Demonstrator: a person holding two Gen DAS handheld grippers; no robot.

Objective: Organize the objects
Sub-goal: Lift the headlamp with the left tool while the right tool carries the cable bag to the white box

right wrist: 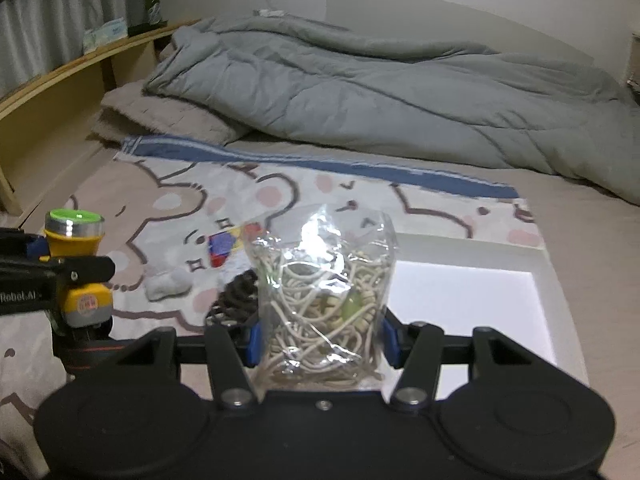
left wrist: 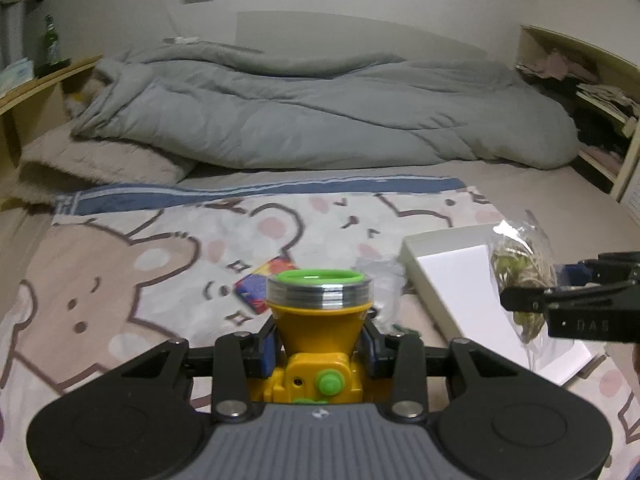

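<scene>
torch (left wrist: 320, 320): yellow, green rim | duvet (left wrist: 320, 112): grey | box (right wrist: 460, 300): white

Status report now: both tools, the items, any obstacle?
Left tool shut on yellow flashlight. Right tool shut on clear bag of cords. White box open ahead, nothing blocking.

The yellow flashlight (left wrist: 320, 332) looks like smooth glossy plastic with a shiny ribbed metal band under its green rim, clamped in the left tool (left wrist: 320, 350), which is matt black plastic with blue rubbery-looking pads and small bright metal rivets. The right tool (right wrist: 320, 340) is the same matt black stuff, pinching a crinkly, glossy clear plastic bag (right wrist: 324, 280) stuffed with pale matt cord and beads. At 3 o'clock from it the white box (right wrist: 556, 280) looks like smooth matt card, sitting on a soft printed cloth blanket (left wrist: 120, 280), with a puffy grey quilted duvet (left wrist: 320, 116) and pale wood shelves (right wrist: 80, 60) behind.
</scene>
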